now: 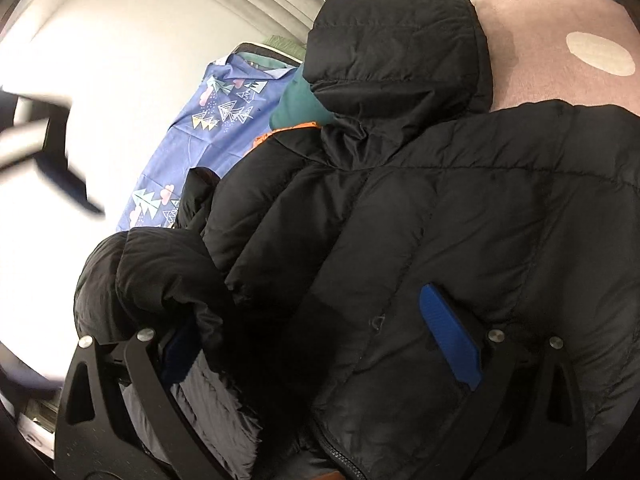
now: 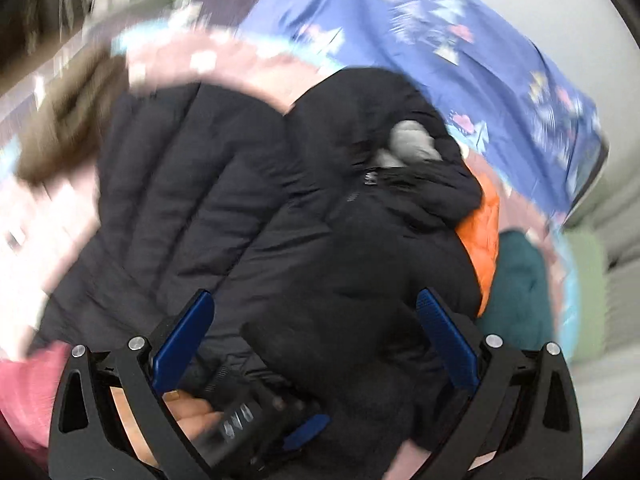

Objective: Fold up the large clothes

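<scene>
Black quilted puffer jacket (image 1: 460,220) bunched, hood up, orange lining showing.

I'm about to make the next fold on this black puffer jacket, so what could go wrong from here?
1. The left tool looks open, with bulky jacket fabric bunched between its pads, so a grab may catch several layers.
2. The sleeve is rumpled beside the body and could fold in crooked.
3. The orange garment and teal garment touch the jacket and might get dragged.
</scene>
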Tool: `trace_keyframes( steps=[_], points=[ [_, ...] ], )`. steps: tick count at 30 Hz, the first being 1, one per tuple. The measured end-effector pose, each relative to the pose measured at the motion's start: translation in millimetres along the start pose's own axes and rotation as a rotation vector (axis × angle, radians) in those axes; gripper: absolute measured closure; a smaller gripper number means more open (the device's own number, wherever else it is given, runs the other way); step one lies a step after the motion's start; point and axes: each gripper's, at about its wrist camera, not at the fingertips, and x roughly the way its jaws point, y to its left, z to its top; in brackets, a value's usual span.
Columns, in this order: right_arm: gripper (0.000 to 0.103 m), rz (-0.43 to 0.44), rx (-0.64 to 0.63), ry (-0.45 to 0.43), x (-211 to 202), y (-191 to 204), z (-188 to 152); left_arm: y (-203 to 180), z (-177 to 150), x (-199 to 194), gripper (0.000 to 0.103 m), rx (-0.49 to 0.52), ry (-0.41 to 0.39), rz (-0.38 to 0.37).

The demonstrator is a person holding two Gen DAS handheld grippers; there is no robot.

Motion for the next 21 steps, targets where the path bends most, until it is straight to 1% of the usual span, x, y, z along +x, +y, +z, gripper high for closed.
trace_keyframes(
  steps=[1,2,3,4,5,6,7,8,9,10,11,13,14,15,16,17,18,19,20,21],
  points=[
    [0.002,-0.062,-0.043,0.02,6,7,1,0,-1,-1,0.003,0.001,-0.002,0.005],
    [0.002,-0.179,-0.077,0.037,14,9,1,0,-2,-4,0.003,0.003,-0.006,0.007],
    [0.002,-0.235,-0.074,0.034,15,4,-4,1,-2,-6,0.003,0.006,-0.013,0.006],
    [0.002,-0.265,-0.048,0.032,15,-8,-9,1,-5,-10,0.003,0.008,-0.023,0.003],
    [0.002,-0.306,0.074,0.041,12,-54,-23,1,-7,-12,0.003,0.008,-0.031,0.003],
    [0.002,-0.324,0.132,0.04,10,-75,-30,2,-9,-15,0.003,0.007,-0.042,0.002],
    [0.002,-0.342,0.223,0.043,7,-108,-45,3,-10,-18,0.003,0.004,-0.051,-0.002],
    [0.002,-0.345,0.282,0.045,5,-128,-56,6,-12,-23,0.003,-0.005,-0.063,-0.006],
    [0.002,-0.329,0.352,0.039,2,-150,-69,9,-14,-28,0.003,-0.018,-0.078,-0.013],
    [0.002,-0.278,0.434,0.024,-1,-174,-88,16,-17,-35,0.003,-0.051,-0.097,-0.025],
    [0.002,-0.229,0.496,0.008,-1,-188,-101,23,-19,-39,0.003,-0.086,-0.106,-0.036],
    [0.002,-0.135,0.601,-0.05,-6,-203,-128,42,-25,-44,0.003,-0.192,-0.118,-0.073],
    [0.002,-0.096,0.621,-0.078,-7,-202,-135,59,-32,-45,0.003,-0.28,-0.114,-0.098],
    [0.002,-0.048,0.627,-0.112,-8,-199,-142,70,-37,-46,0.006,-0.343,-0.106,-0.115],
    [0.004,0.007,0.615,-0.152,-8,-190,-151,84,-45,-45,0.015,-0.414,-0.093,-0.137],
    [0.013,0.045,0.595,-0.174,-7,-177,-153,101,-58,-43,0.021,-0.508,-0.072,-0.164],
    [0.017,0.095,0.571,-0.19,-3,-163,-156,113,-67,-41,0.031,-0.575,-0.056,-0.177],
    [0.027,0.155,0.547,-0.198,5,-147,-159,130,-82,-38,0.04,-0.675,-0.032,-0.193],
    [0.04,0.205,0.535,-0.197,12,-135,-159,142,-95,-34,0.044,-0.755,-0.015,-0.209],
    [0.044,0.265,0.528,-0.186,22,-121,-158,149,-105,-30,0.056,-0.81,-0.007,-0.23]
  ],
)
